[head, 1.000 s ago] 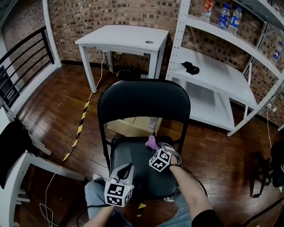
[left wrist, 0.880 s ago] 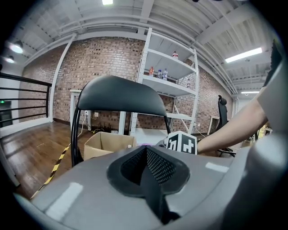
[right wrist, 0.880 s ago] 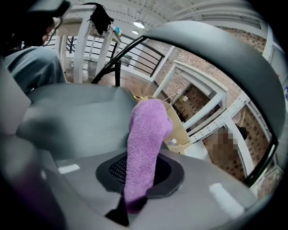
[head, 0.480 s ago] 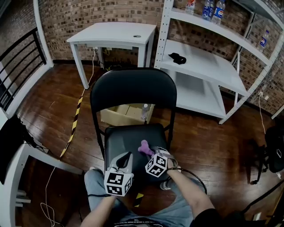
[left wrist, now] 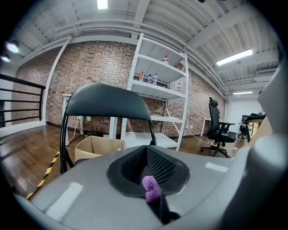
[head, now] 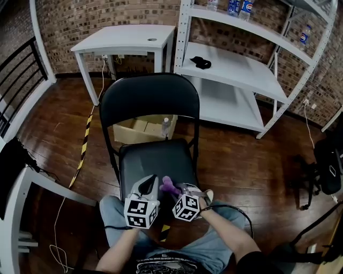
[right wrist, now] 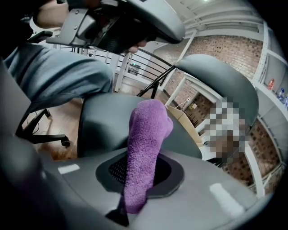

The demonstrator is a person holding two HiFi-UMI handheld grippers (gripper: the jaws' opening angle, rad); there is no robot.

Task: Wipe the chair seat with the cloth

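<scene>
Head view, lower centre: the front edge of the chair seat [head: 153, 163] is covered by the left gripper [head: 149, 182], the right gripper [head: 181, 188] and the cloth [head: 169, 184]. Centre: the cardboard box [head: 134, 128] is partly hidden behind the backrest [head: 147, 96]. Top edge: the bottles [head: 238, 5] are cut off, and their labels are too small to read.

Right gripper view: the cloth's lower end disappears between the closed jaws.

Left gripper view: only a tip of the cloth shows, and the gripper body hides the seat.

Left gripper [left wrist: 150, 177] fingers [left wrist: 81, 188] together, purple cloth [left wrist: 151, 188] at their tips, chair back [left wrist: 105, 101] beyond.
</scene>
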